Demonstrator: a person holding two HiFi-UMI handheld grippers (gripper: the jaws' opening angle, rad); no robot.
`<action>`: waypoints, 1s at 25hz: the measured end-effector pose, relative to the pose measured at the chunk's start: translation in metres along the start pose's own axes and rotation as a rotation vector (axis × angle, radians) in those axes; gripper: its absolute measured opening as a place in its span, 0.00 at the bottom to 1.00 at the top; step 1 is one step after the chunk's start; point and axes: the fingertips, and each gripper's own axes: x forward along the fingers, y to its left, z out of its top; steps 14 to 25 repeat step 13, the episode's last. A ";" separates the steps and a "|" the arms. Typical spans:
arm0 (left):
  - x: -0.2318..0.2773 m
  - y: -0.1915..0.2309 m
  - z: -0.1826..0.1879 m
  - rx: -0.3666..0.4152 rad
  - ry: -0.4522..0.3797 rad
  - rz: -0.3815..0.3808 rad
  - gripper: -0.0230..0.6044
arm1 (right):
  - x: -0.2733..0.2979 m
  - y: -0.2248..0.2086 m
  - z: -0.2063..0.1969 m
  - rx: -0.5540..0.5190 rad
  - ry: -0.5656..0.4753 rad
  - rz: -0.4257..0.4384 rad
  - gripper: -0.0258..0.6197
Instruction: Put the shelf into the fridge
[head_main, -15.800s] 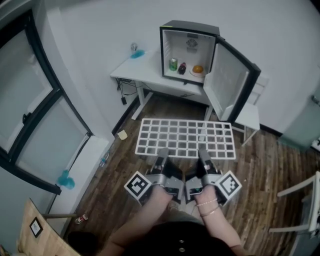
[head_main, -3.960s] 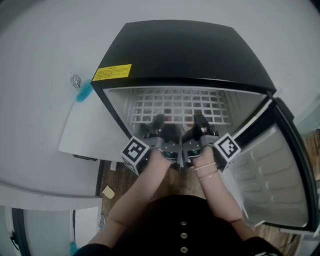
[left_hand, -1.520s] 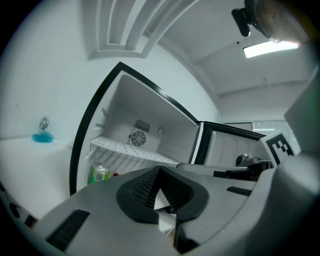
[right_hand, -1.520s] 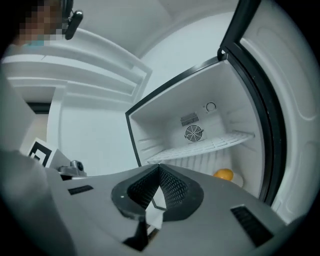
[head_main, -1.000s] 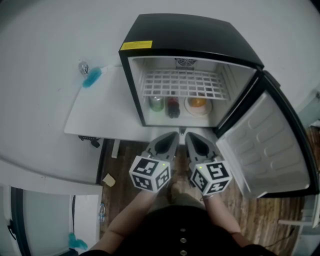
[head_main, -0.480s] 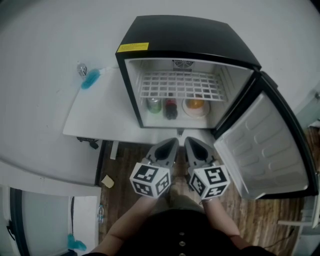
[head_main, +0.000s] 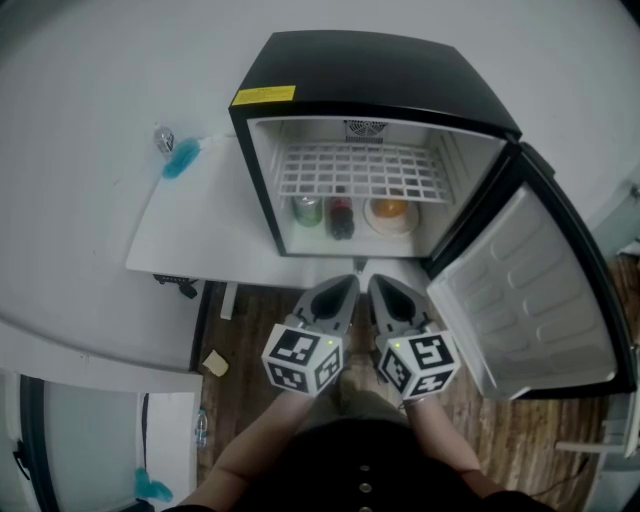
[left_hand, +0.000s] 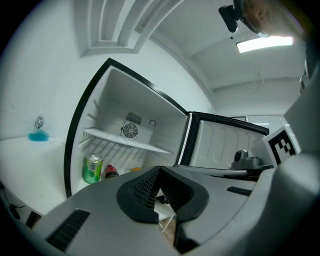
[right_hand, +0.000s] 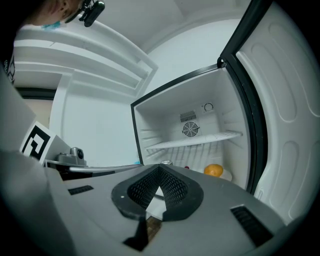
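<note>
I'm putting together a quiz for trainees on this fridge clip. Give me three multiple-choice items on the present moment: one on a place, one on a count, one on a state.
1. Where is the wire shelf?
A) on the floor
B) inside the fridge, above the food
C) gripped by both tongs

2. How many food and drink items sit under the shelf?
A) one
B) three
C) five

3. How is the fridge door?
A) shut
B) taken off
C) swung open to the right

Answers:
1 B: the white grid spans the upper part of the compartment.
2 B: a green can, a dark bottle and an orange.
3 C: the door's white inner lining faces the head view, while the left tongs and right tongs hang shut and empty in front of the fridge.
</note>
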 end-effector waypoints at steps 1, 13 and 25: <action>0.001 0.000 0.000 0.004 0.001 0.000 0.05 | 0.000 0.001 0.000 0.000 0.002 0.003 0.05; 0.005 -0.005 -0.001 0.019 0.017 -0.013 0.05 | 0.001 -0.010 0.002 -0.018 0.004 -0.016 0.05; 0.005 -0.005 -0.001 0.019 0.017 -0.013 0.05 | 0.001 -0.010 0.002 -0.018 0.004 -0.016 0.05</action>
